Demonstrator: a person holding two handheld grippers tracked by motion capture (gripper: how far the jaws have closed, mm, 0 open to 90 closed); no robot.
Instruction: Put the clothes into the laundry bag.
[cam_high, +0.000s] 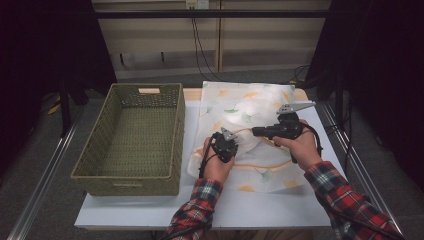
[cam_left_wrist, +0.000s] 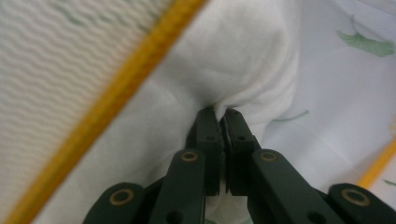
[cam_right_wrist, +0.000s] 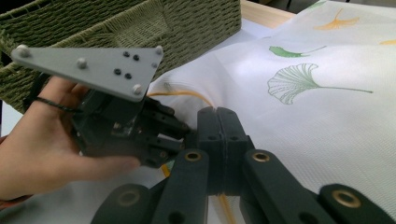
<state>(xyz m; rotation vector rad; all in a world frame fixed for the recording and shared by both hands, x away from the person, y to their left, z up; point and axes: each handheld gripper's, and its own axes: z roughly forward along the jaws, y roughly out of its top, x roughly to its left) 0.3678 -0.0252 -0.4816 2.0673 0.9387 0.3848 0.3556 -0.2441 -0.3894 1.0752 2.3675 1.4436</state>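
The person's 2 forearms in red plaid sleeves (cam_high: 200, 202) are coming in from the bottom of the high view, each hand carrying a gripper over the white table (cam_high: 260, 207). The left gripper (cam_high: 226, 145) is pointing down into the cloth (cam_high: 250, 107), a thin white sheet printed with green and orange leaves and edged with an orange stripe (cam_left_wrist: 116, 93). In the left gripper view its 2 black jaws are standing pressed together, pinching a bunched fold of the white fabric (cam_left_wrist: 243, 60) between their tips, so the cloth is puckering upward around them.

The right gripper (cam_high: 257, 131) is lying roughly level just to the right of the left one, aimed toward it, with its grey 3-cornered plate (cam_high: 296, 106) sitting on top. In the right gripper view its jaws are closed flat against each other, with a thin layer of cloth appearing to run between them at the orange stripe (cam_right_wrist: 187, 95); the left hand (cam_right_wrist: 42, 149) and its gripper are showing just beside the tips.

The cloth is lying spread over the right half of the table, rumpled near the middle where both grippers are meeting. The woven green basket (cam_high: 132, 137) is standing on the table's left half, just beside the cloth's left edge.
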